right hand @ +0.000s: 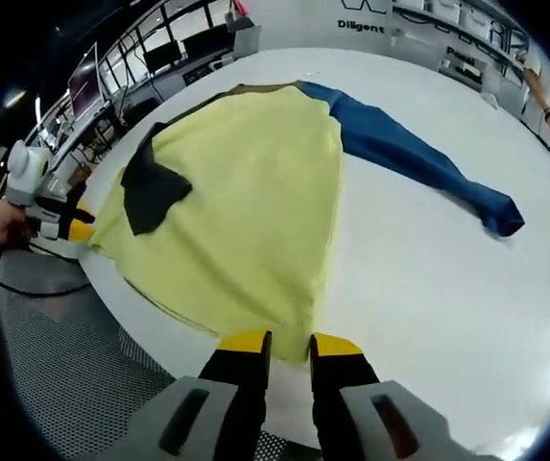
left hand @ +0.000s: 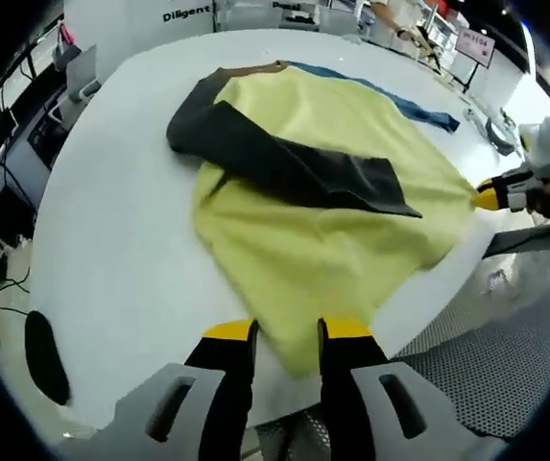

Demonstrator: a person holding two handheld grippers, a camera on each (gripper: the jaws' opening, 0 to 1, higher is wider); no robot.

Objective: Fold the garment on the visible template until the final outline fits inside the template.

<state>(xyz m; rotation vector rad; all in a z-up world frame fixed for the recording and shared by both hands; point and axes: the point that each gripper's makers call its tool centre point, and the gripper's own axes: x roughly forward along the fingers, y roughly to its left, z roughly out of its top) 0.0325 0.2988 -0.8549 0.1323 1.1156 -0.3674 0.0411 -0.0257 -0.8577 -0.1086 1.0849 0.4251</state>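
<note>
A wide white table (left hand: pixel 111 240) with a curved near edge stands in a bright workshop, with shelves and monitors along the far side and a perforated grey floor showing past the edge. In the left gripper view, the left gripper (left hand: pixel 287 336) sits at the near rim with its yellow-tipped jaws close on either side of the near hem corner of the yellow garment (left hand: pixel 322 221); whether they pinch the cloth I cannot tell. In the right gripper view, the right gripper (right hand: pixel 289 344) likewise stands at the near hem, jaws a little apart with the yellow edge between their tips, grip unclear. The garment lies spread flat toward the far side, its dark sleeve (left hand: pixel 284 158) folded across the body and its blue sleeve (right hand: pixel 418 158) stretched out to the right over bare table. Broad white surface lies open left of the cloth and to the right beyond the blue sleeve.
</note>
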